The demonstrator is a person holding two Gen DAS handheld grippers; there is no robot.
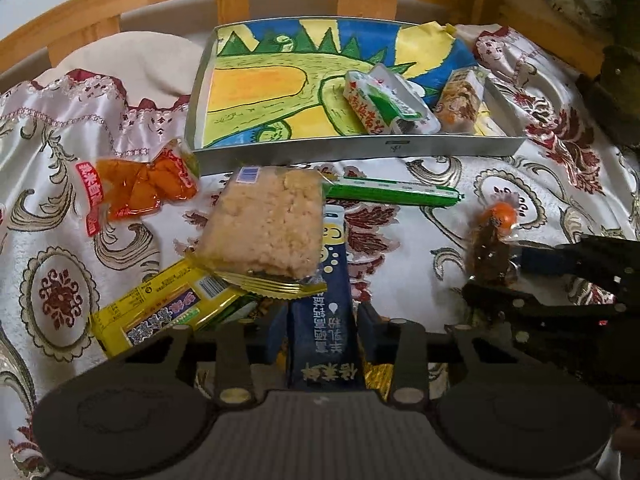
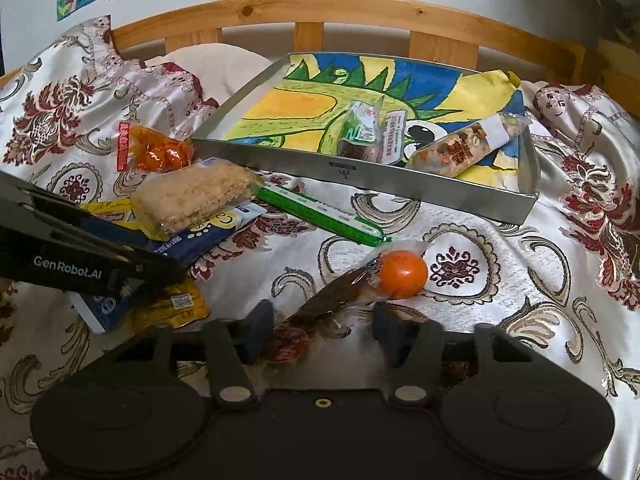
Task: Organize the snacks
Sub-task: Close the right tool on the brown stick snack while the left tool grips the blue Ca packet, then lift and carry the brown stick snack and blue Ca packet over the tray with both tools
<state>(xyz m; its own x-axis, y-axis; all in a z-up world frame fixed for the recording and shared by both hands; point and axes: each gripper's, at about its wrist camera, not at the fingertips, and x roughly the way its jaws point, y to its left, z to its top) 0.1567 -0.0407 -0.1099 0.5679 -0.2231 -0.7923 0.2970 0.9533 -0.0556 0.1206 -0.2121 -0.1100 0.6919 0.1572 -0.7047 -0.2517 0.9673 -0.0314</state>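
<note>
Risk sits with the left gripper (image 1: 322, 316): its fingers straddle the navy packet (image 1: 320, 320), apparently not yet clamped, and lifting could topple the rice cake (image 1: 266, 226) resting ahead on it. Only the right view shows the right gripper (image 2: 320, 320) spread around the brown snack (image 2: 336, 300); tray (image 2: 360, 176) beyond.

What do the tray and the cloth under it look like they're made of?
Tray: likely metal, with a dull grey brushed finish, thin straight walls and a stamped mark. Cloth: probably satin-like fabric, since it shines and creases softly, with woven or embroidered scrolls.
</note>
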